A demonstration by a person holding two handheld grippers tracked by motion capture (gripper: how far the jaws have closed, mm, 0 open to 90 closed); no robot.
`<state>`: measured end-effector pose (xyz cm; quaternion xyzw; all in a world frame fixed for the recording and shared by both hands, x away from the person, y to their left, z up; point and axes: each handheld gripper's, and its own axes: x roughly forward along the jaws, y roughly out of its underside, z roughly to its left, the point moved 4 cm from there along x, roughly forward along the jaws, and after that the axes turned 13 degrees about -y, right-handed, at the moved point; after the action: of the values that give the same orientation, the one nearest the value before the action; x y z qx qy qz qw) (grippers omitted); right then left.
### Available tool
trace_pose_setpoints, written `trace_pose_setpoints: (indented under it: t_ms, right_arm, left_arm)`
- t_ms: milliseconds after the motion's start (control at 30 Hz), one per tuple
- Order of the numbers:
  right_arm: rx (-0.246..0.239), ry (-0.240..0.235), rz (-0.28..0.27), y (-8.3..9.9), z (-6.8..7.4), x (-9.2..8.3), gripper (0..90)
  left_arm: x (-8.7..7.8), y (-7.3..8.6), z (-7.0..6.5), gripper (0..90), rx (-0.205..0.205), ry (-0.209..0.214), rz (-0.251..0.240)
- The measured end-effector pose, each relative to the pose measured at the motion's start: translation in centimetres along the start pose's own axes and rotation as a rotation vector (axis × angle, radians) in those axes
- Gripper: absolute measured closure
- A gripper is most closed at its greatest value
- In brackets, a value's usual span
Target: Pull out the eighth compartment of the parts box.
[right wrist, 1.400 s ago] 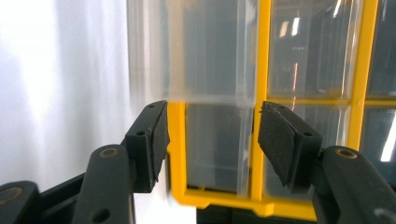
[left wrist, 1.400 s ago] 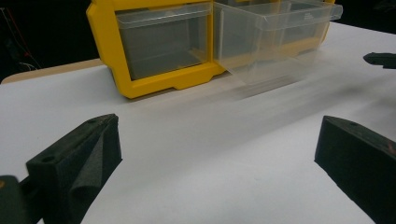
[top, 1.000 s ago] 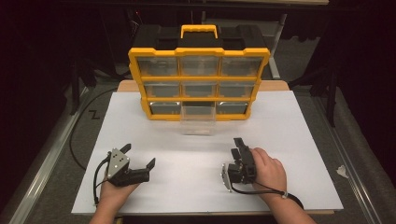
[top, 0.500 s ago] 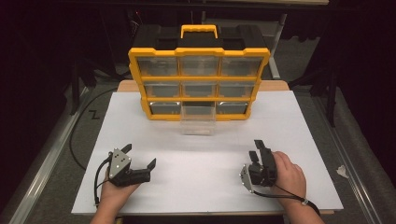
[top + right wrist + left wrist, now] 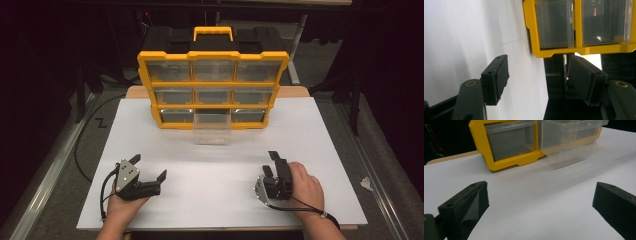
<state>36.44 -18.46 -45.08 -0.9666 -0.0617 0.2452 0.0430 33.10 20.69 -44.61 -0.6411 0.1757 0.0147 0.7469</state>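
both grippers rest low over the white table sheet (image 5: 220, 200), near its front edge, well apart from each other.

left gripper (image 5: 149, 170): held in the person's left hand (image 5: 122, 207), jaws spread wide with nothing between them. in the left gripper view the two black pads (image 5: 466, 207) stand far apart over bare white sheet. ahead of the jaws and well off sits the yellow organiser (image 5: 212, 87); its bottom left corner (image 5: 499, 163) lies ahead and slightly left of the jaws.

pulled-out clear drawer (image 5: 212, 127): bottom row, middle slot, sticking out of the organiser's front toward the grippers and tipped down, front lip at or near the sheet. from the left gripper it lies ahead and to the right (image 5: 571, 140), well apart. from the right gripper it lies ahead and to the left, also well apart. contents cannot be told; it looks clear through.

right gripper (image 5: 274, 162): held in the person's right hand (image 5: 305, 187), rolled on its side. its jaws have just been opening; they stand part way apart with nothing between them. in the right gripper view one pad (image 5: 496, 77) hangs over the sheet, the other (image 5: 584, 77) over the dark beyond the sheet's edge. closed drawers of the organiser (image 5: 554, 25) show ahead of the pads, not touching.

other eight drawers look pushed in.
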Motion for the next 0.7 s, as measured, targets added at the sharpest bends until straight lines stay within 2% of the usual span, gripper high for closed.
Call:
trace_pose_setpoints:
  t_ms: [133, 167, 233, 433, 467, 533, 633, 700]
  right_arm:
    - [-0.004, 0.0, 0.017, 0.2, 0.0, 0.1, 28.4]
    - [-0.012, 0.001, 0.032, 0.4, -0.1, 0.2, 23.7]
    - [-0.013, -0.001, 0.05, 0.6, -0.1, 0.2, 20.6]
    - [-0.014, 0.006, 0.054, 0.9, -0.3, 0.3, 15.4]
    - [-0.011, 0.02, 0.057, 0.9, -0.4, 0.2, 10.3]
    - [-0.015, 0.02, 0.053, 1.0, -0.5, 0.3, 0.5]
    - [-0.012, 0.05, 0.055, 1.0, -0.8, 0.1, 0.5]
    - [0.001, 0.049, 0.05, 1.1, -0.8, 0.0, 0.5]
  left_arm:
    - [0.0, 0.0, 0.0, 1.4, 0.001, 0.002, -0.001]
    - [0.0, 0.0, 0.0, 1.4, 0.001, 0.002, -0.002]
    - [0.0, 0.0, 0.0, 1.4, 0.001, 0.003, -0.002]
    - [0.0, 0.0, -0.1, 1.4, 0.005, 0.004, 0.001]
    - [0.0, 0.0, -0.1, 1.4, 0.006, 0.004, 0.002]
    - [0.1, 0.0, -0.1, 1.4, 0.006, 0.004, 0.003]
    - [0.1, 0.1, -0.1, 1.4, 0.006, 0.004, 0.004]
    - [0.1, 0.1, -0.1, 1.4, 0.006, 0.004, 0.004]
